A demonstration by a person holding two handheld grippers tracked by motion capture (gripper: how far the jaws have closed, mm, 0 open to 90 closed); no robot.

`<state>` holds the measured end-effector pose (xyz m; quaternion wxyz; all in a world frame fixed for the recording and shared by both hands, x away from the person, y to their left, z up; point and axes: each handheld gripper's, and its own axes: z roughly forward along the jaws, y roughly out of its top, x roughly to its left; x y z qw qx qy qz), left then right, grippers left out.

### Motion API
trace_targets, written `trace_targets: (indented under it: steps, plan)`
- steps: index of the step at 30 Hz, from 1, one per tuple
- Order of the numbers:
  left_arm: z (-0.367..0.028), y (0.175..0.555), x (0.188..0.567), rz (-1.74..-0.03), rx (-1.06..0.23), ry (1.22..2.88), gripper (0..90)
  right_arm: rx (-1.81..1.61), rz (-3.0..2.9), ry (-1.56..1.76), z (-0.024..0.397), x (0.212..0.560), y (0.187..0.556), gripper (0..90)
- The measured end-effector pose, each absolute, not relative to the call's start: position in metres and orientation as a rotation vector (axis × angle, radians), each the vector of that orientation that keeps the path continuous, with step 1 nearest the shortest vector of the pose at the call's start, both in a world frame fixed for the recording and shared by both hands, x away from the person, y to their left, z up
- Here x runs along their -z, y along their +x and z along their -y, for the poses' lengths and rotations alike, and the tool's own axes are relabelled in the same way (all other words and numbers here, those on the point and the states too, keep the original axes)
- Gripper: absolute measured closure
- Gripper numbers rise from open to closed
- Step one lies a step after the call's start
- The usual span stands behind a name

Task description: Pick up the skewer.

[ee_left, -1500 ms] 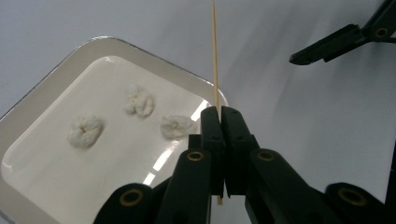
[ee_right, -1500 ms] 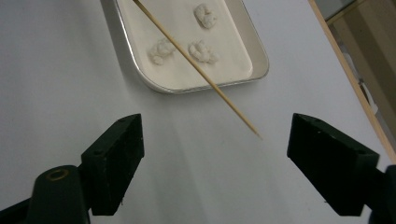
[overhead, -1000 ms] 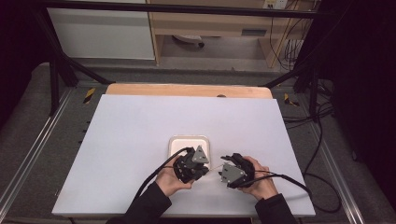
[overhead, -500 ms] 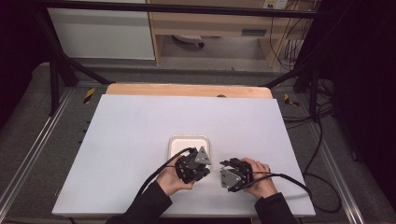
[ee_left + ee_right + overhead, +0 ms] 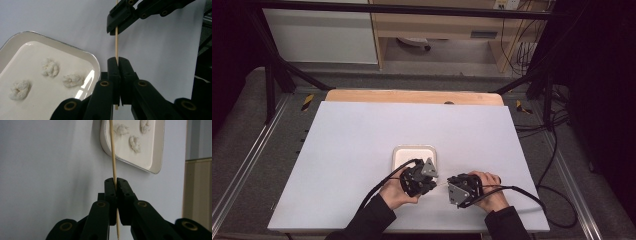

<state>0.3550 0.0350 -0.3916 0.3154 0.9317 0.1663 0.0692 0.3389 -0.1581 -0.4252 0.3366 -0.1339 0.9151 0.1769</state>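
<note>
Overhead, in the high view, the left claw (image 5: 428, 176) and the right claw (image 5: 454, 186) faced each other at the near edge of the counter (image 5: 362, 135), just in front of the white tray (image 5: 398, 154); the skewer between them was too thin to make out.

In the left gripper view, its jaws were clamped on the wooden skewer (image 5: 116, 45), whose far part ran straight into the other claw. Three dumplings (image 5: 50, 67) lay in the tray (image 5: 15, 42) beside it.

In the right gripper view, the jaws had just closed onto the skewer (image 5: 113, 152), its long axis pointing over the tray's corner (image 5: 105, 142).

Judging by this, a two-handed hold was being settled; next would likely come aiming one end at a dumpling, which calls for one claw letting go.
</note>
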Motion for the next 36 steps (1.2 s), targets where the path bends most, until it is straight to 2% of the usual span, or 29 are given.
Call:
trace_targets:
  steps: [8,11,15,20,25,36]
  plan:
    - [-0.036,0.357,0.392,-0.454,-0.195,2.466,87.3,-0.426,-2.372,-0.387,0.156,0.424,0.337,89.1]
    - [-0.036,0.358,0.392,-0.462,-0.198,2.484,77.1,-0.41,-2.369,-0.387,0.155,0.423,0.337,89.1]
    - [-0.033,0.361,0.394,-0.445,-0.197,2.556,73.5,-0.389,-2.371,-0.396,0.153,0.424,0.337,89.1]
    - [-0.023,0.365,0.398,-0.425,-0.155,2.646,78.5,-0.376,-2.379,-0.413,0.152,0.424,0.336,89.1]
    - [-0.019,0.365,0.4,-0.412,-0.151,2.655,86.9,-0.356,-2.371,-0.439,0.151,0.423,0.336,89.0]
    - [-0.018,0.358,0.401,-0.395,-0.192,2.66,88.6,-0.374,-2.368,-0.425,0.151,0.422,0.334,88.0]
